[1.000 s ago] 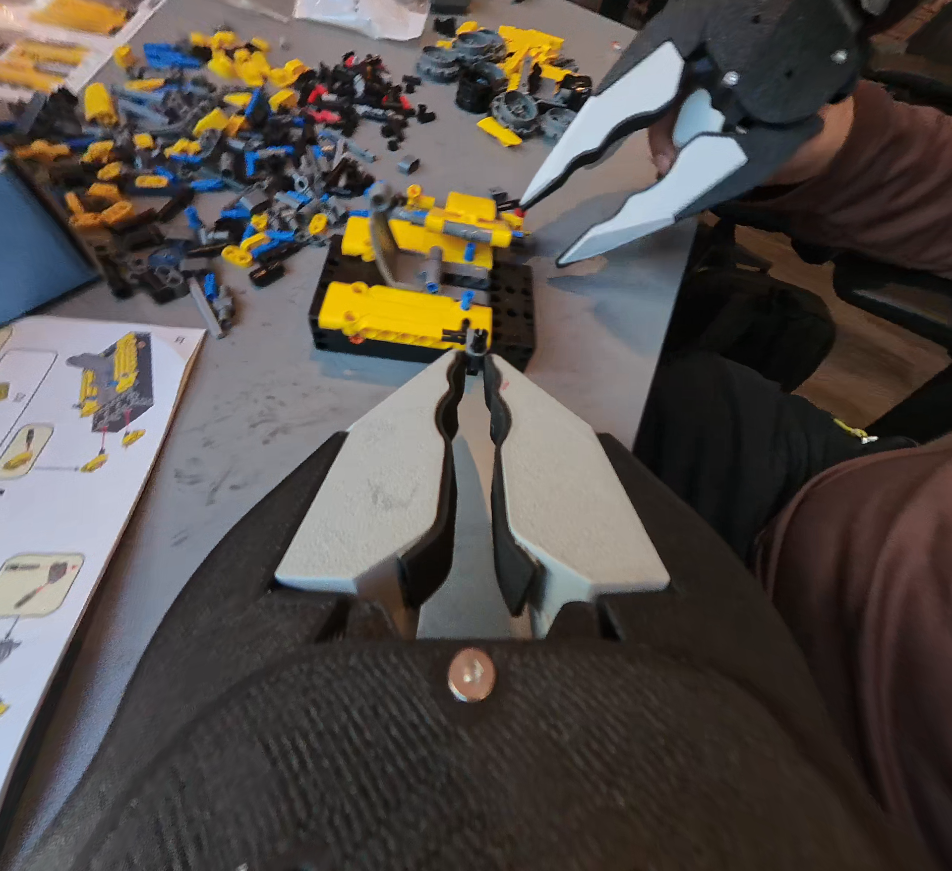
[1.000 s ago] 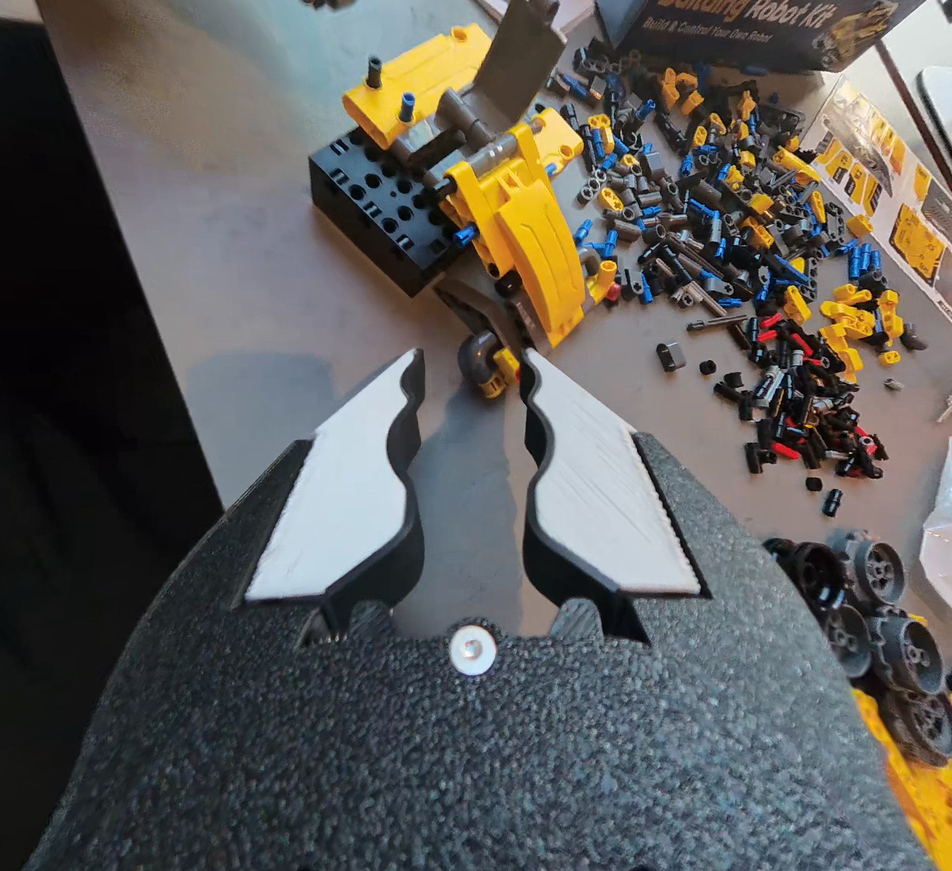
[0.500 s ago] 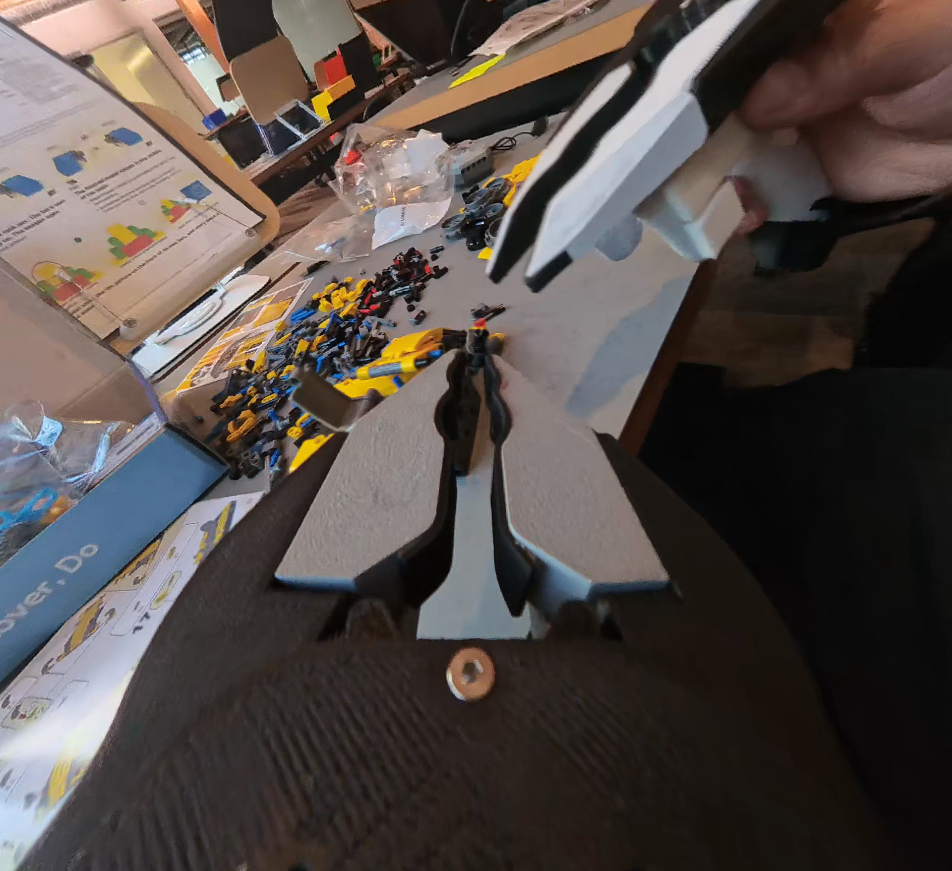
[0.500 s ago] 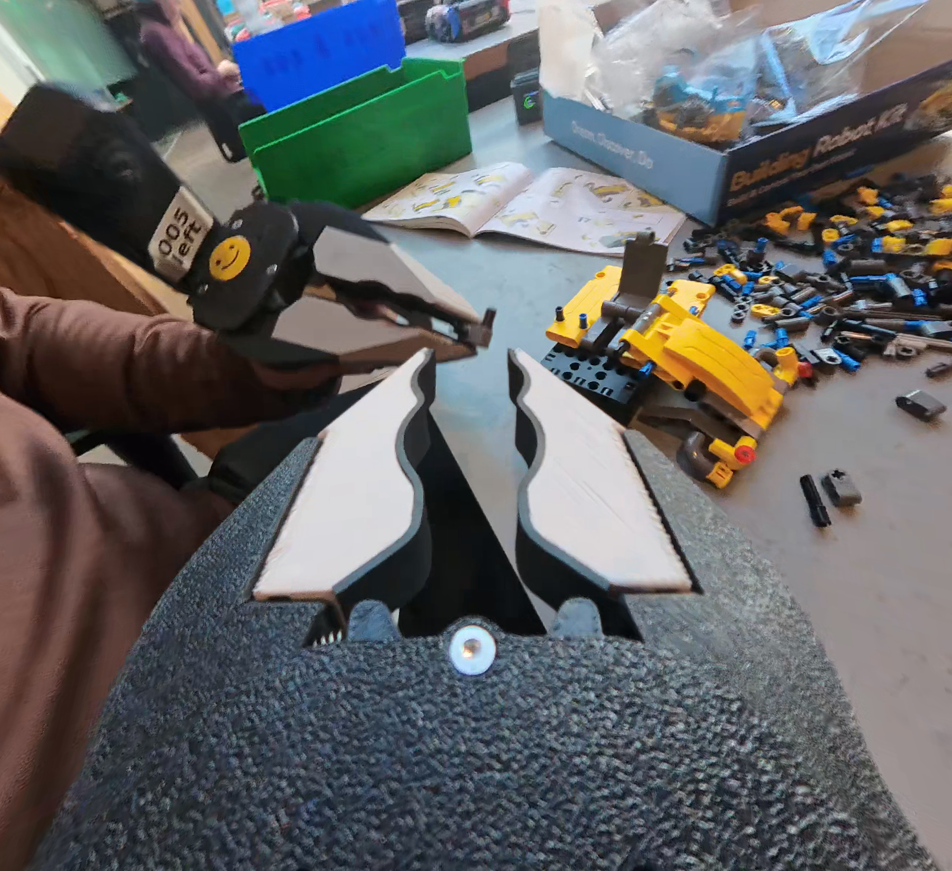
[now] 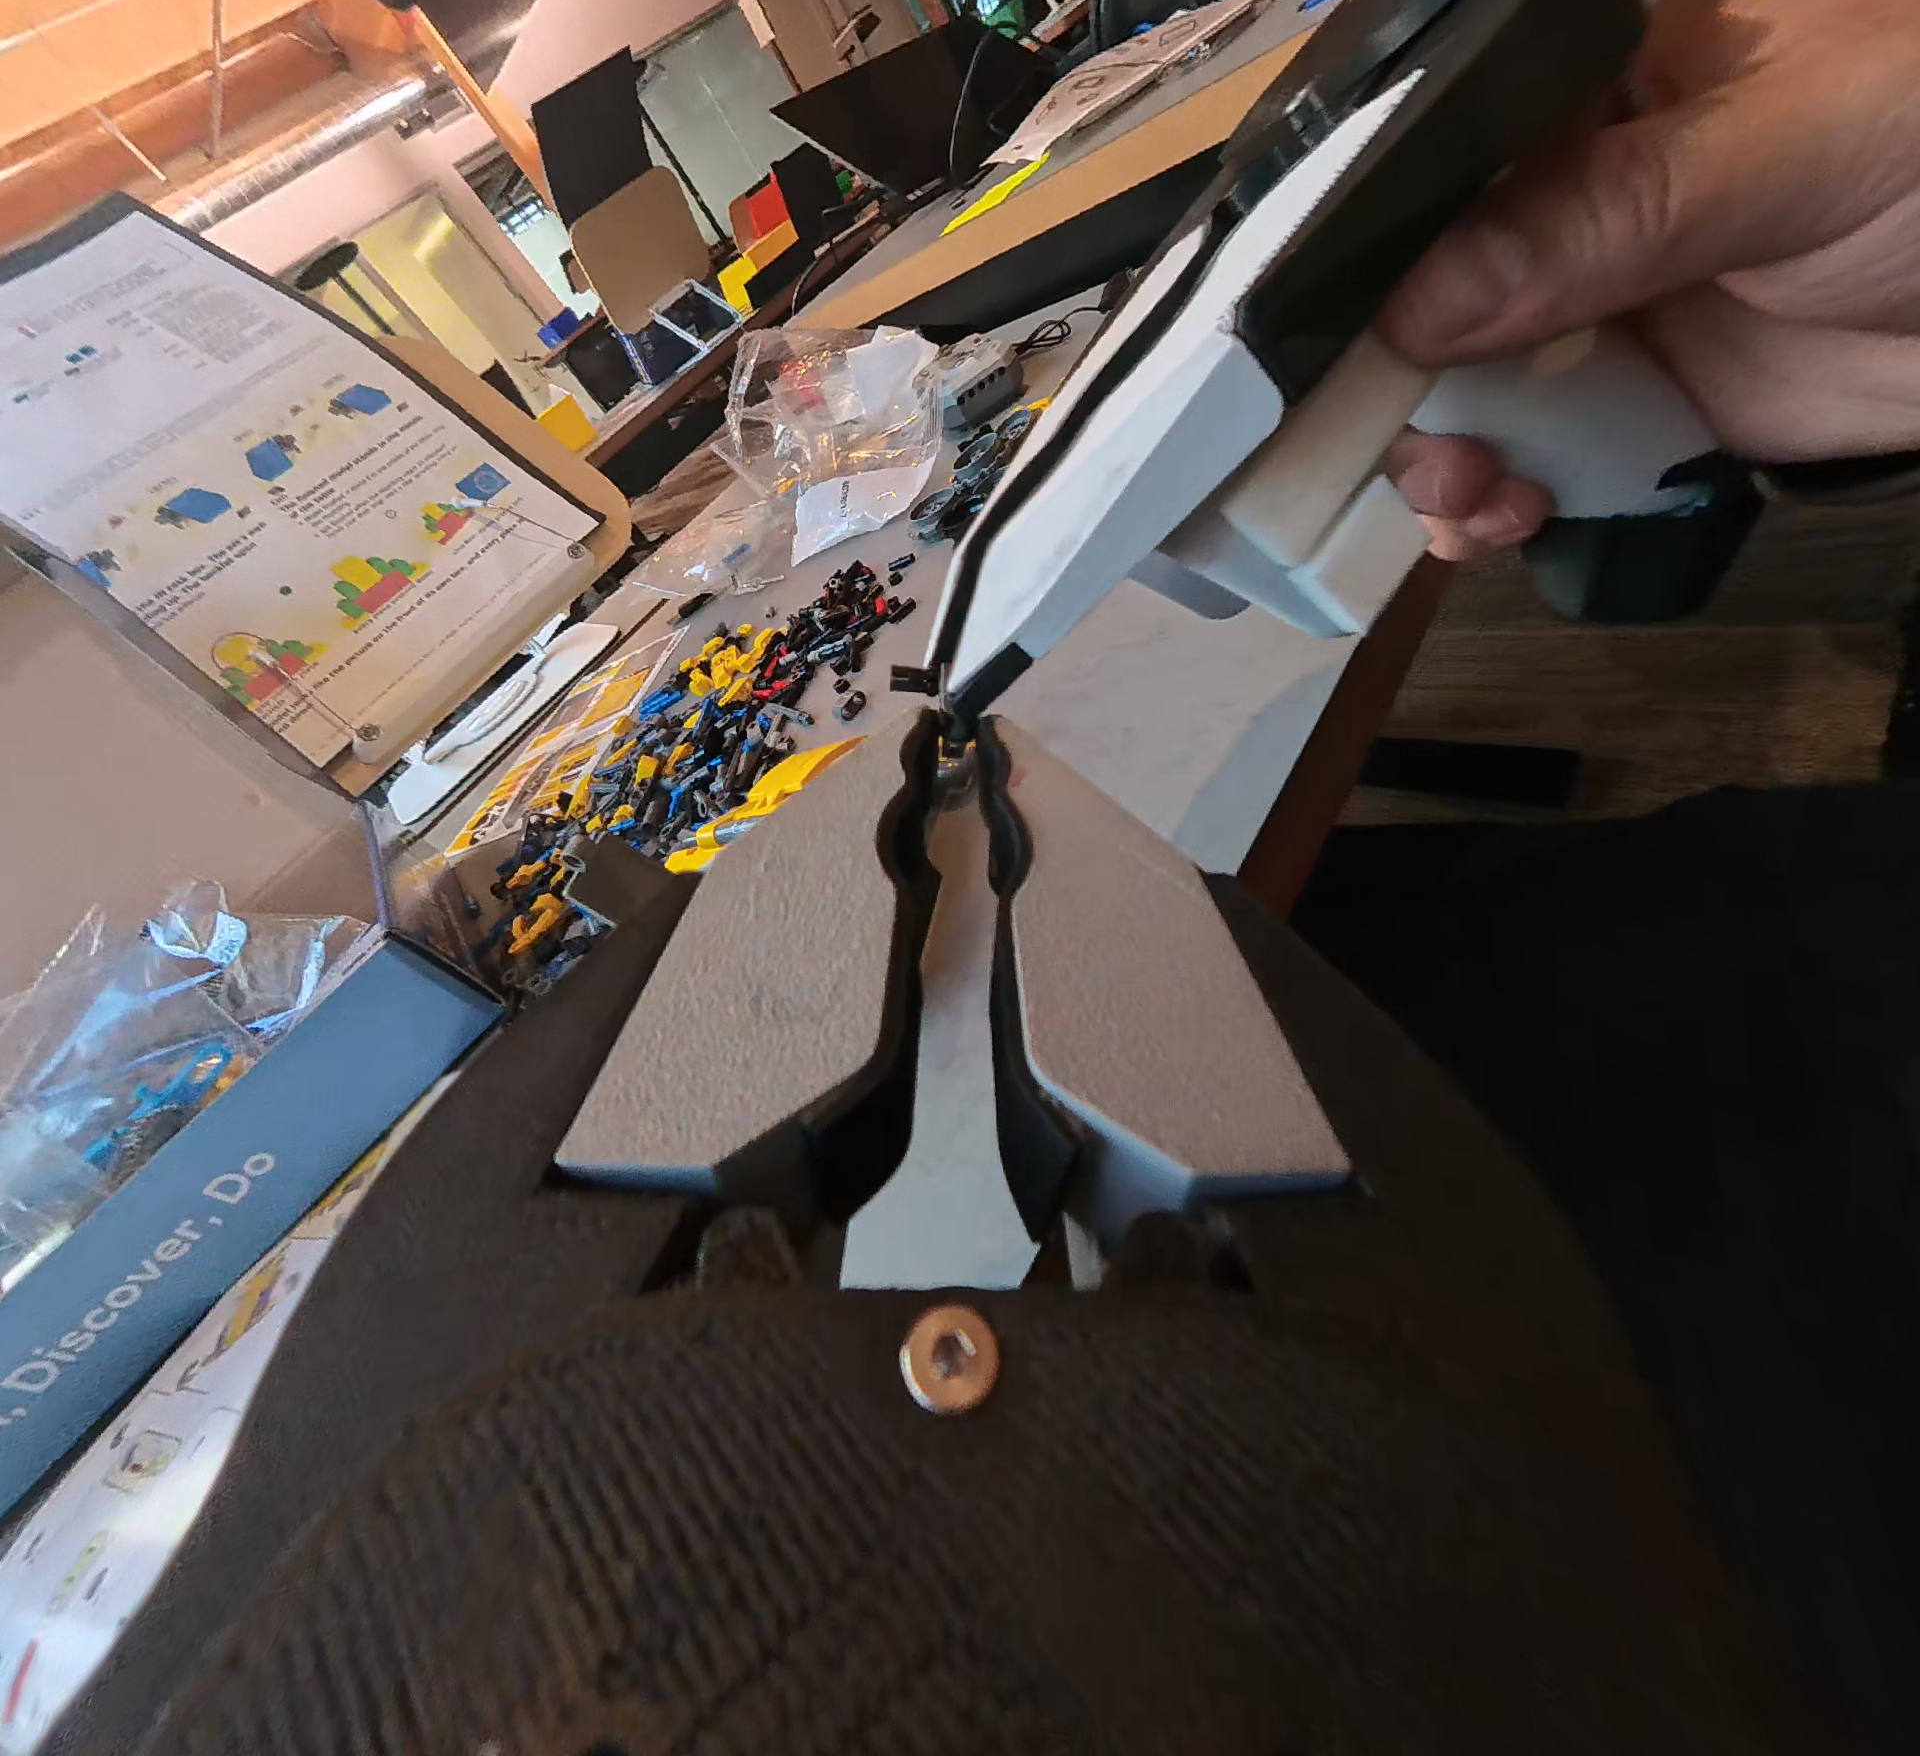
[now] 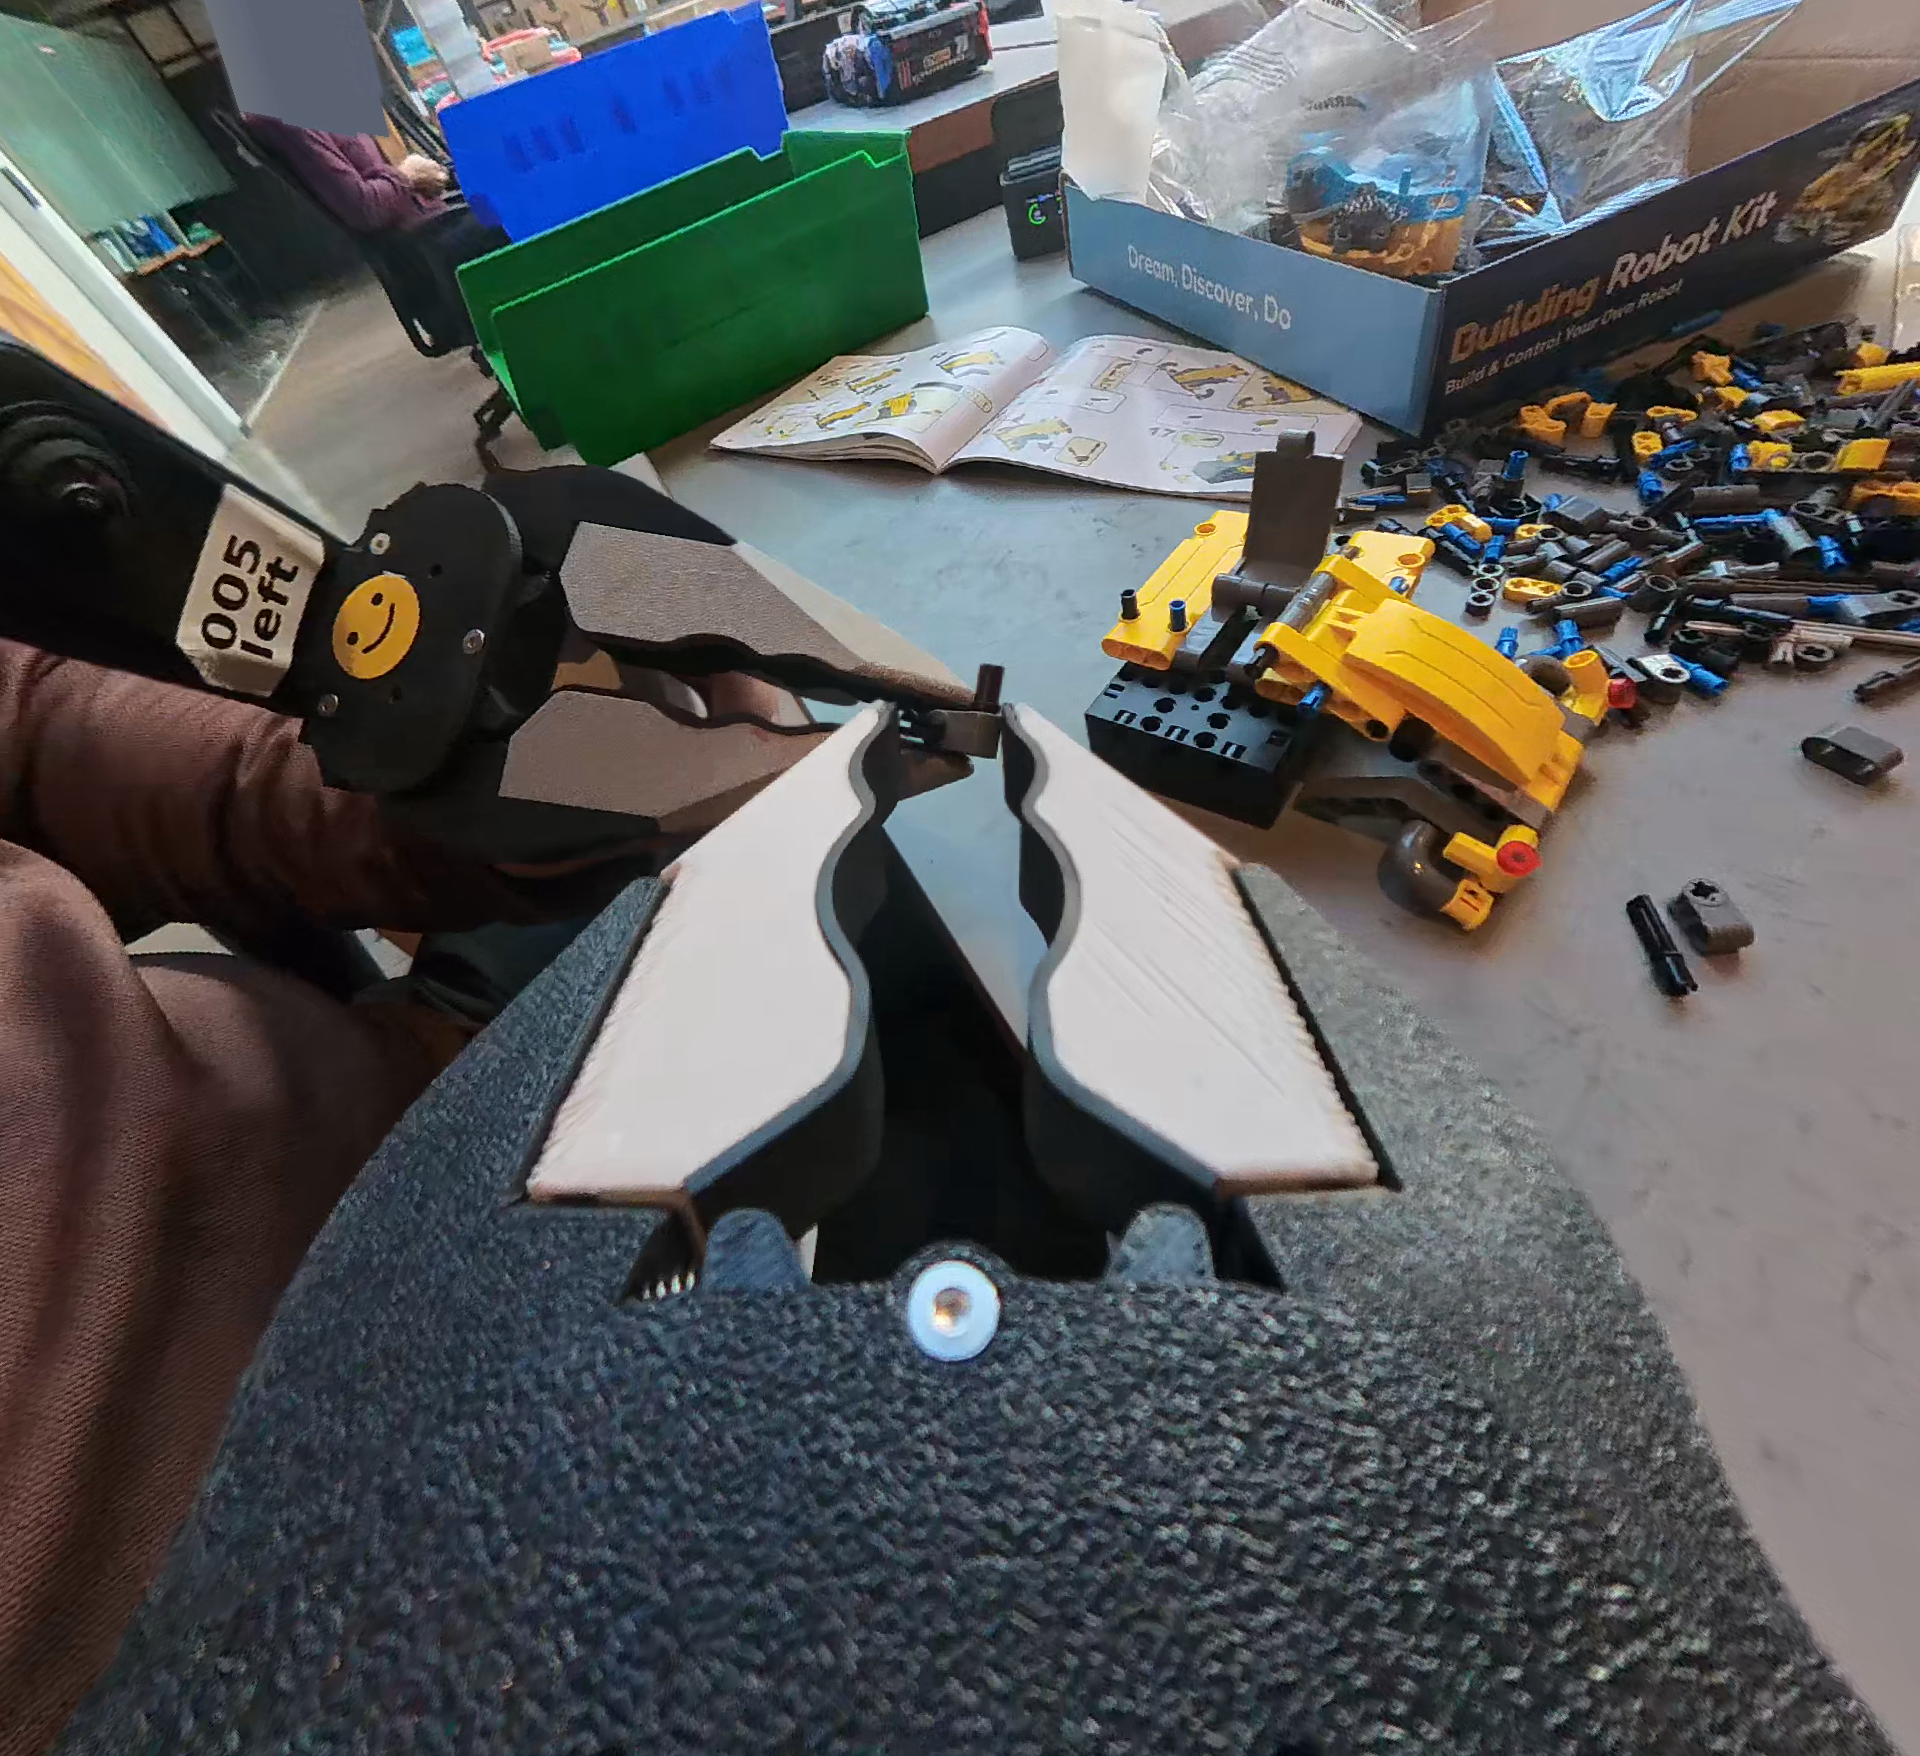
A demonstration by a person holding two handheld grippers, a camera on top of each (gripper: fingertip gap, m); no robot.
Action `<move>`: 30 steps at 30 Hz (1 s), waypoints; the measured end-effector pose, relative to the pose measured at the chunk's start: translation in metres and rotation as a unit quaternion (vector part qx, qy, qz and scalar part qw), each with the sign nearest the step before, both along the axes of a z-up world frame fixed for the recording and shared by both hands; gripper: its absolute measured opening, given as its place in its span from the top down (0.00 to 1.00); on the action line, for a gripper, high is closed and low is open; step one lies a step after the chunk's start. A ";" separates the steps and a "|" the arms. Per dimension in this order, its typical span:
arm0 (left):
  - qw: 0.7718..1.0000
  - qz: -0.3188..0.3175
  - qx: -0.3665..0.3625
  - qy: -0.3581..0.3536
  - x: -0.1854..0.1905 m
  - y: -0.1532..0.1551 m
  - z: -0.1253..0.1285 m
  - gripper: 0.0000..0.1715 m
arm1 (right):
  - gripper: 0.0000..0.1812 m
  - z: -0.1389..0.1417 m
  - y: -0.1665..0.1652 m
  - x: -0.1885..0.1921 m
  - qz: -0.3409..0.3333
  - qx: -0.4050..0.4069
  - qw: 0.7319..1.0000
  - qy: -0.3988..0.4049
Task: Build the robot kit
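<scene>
We hold the left gripper (image 5: 954, 732) up off the surface (image 6: 1558, 1031), its jaws clenched on a small dark connector piece (image 6: 961, 719) that juts from the tips at centre frame. The right gripper (image 6: 940, 719) meets it nose to nose: in the right wrist view its jaws stand a little apart with the piece between the tips, the left tip seemingly against it, though we cannot tell whether they truly clamp it. Holding the piece raised in the air between the two grippers seems to give both a clear reach to it, away from the clutter below. A hand (image 5: 1714, 231) wraps the right gripper's white handle at upper right of the left wrist view. To the right of centre in the right wrist view sits the partly built yellow and black model (image 6: 1340, 698), resting on the surface well apart from both grippers. Beyond it, at far right, spreads a heap of loose black, blue and yellow parts (image 6: 1714, 511), with a stray black pin (image 6: 1660, 943) and grey connector (image 6: 1709, 917) lying nearer. An open instruction booklet (image 6: 1039, 407), a green bin (image 6: 696, 293) and the blue kit box (image 6: 1455, 324) with plastic bags line the upper frame. Nothing stands between the grippers and the model.
</scene>
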State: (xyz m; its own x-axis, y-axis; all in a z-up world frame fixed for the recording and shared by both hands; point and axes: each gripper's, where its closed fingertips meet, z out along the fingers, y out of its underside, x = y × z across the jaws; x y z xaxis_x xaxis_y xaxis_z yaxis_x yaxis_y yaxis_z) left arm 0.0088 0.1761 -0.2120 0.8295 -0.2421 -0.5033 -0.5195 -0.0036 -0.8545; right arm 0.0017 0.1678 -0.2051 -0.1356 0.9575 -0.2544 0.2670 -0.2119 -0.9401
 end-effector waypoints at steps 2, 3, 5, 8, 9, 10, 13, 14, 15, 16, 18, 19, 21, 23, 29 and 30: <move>1.000 0.001 0.001 0.007 0.000 0.000 -0.001 0.97 | 0.91 0.000 0.000 0.000 0.002 -0.007 1.000 0.001; 1.000 0.000 0.001 0.002 0.000 0.000 0.000 0.97 | 0.91 0.000 0.000 0.000 0.003 -0.008 1.000 0.001; 1.000 -0.004 -0.005 -0.018 0.000 0.000 -0.001 0.97 | 0.91 -0.001 0.001 0.000 0.003 -0.012 1.000 0.001; 0.999 -0.004 -0.008 -0.044 0.000 0.002 0.001 0.98 | 0.91 0.001 0.003 0.001 -0.001 -0.036 0.999 0.010; 0.998 -0.004 -0.008 -0.055 0.001 0.003 0.002 0.98 | 0.91 0.002 0.004 0.001 -0.002 -0.046 0.999 0.015; 0.998 -0.003 -0.007 -0.066 0.001 0.003 0.003 0.98 | 0.91 0.004 0.004 0.001 -0.003 -0.057 0.998 0.021; 0.998 0.001 0.005 -0.067 0.004 0.003 0.004 0.98 | 0.91 0.005 0.004 0.002 0.008 -0.108 0.993 0.036; 0.998 0.000 0.010 -0.064 0.004 0.002 0.005 0.98 | 0.91 0.005 0.004 0.003 0.016 -0.133 0.990 0.039; 0.998 -0.002 0.012 -0.061 0.005 0.001 0.005 0.98 | 0.91 0.005 0.004 0.004 0.023 -0.157 0.987 0.041; 0.998 -0.002 0.010 -0.059 0.005 0.002 0.004 0.97 | 0.91 0.004 0.004 0.004 0.029 -0.176 0.983 0.041; 0.998 0.000 0.006 -0.058 0.005 0.003 0.003 0.97 | 0.92 0.003 0.006 0.004 0.035 -0.199 0.978 0.043; 0.998 0.001 0.007 -0.056 0.004 0.003 0.003 0.97 | 0.92 0.003 0.006 0.004 0.036 -0.206 0.977 0.044; 0.999 0.003 0.009 -0.051 0.004 0.004 0.003 0.97 | 0.92 0.003 0.007 0.004 0.038 -0.213 0.975 0.045; 0.999 0.009 0.008 -0.047 0.003 0.004 0.003 0.97 | 0.92 0.001 0.006 0.004 0.036 -0.205 0.977 0.042; 0.999 0.012 0.010 -0.049 0.004 0.005 0.005 0.98 | 0.92 0.001 0.007 0.004 0.017 -0.135 0.990 0.033; 0.999 0.010 0.011 -0.051 0.004 0.005 0.006 0.98 | 0.93 0.002 0.009 0.005 0.013 -0.124 0.992 0.034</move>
State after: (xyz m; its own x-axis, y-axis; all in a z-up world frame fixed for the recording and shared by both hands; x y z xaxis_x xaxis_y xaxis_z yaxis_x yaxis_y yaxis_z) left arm 0.0133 0.1811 -0.2058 0.8811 -0.2144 -0.4215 -0.4305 0.0052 -0.9026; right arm 0.0065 0.1765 -0.2030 -0.1838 0.8630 -0.4706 0.2136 -0.4322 -0.8761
